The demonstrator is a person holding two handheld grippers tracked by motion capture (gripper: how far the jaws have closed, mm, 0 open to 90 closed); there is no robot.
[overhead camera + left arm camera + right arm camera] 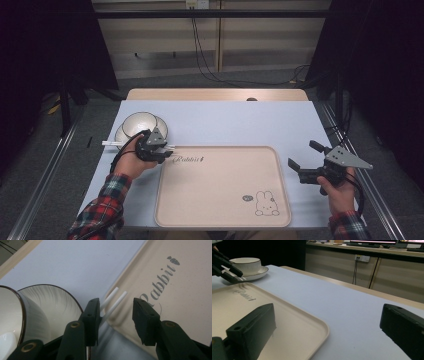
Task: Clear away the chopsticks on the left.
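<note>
Hovering at the tray's (220, 207) far left corner, my left gripper (116, 315) has its jaws partly apart, a pair of white chopsticks (113, 303) between them; one stick lies against the left pad, the right pad stands clear, so no grip. Chopstick tips rest on the tray rim; their other ends run out past the bowl (139, 123) and plate (161, 125), just beside my left hand (131, 164). Tray printed "Rabbit", bare, lying on the pale blue table (240, 122). My right gripper (304, 157), well apart at the tray's right edge, jaws wide, holds nothing.
</note>
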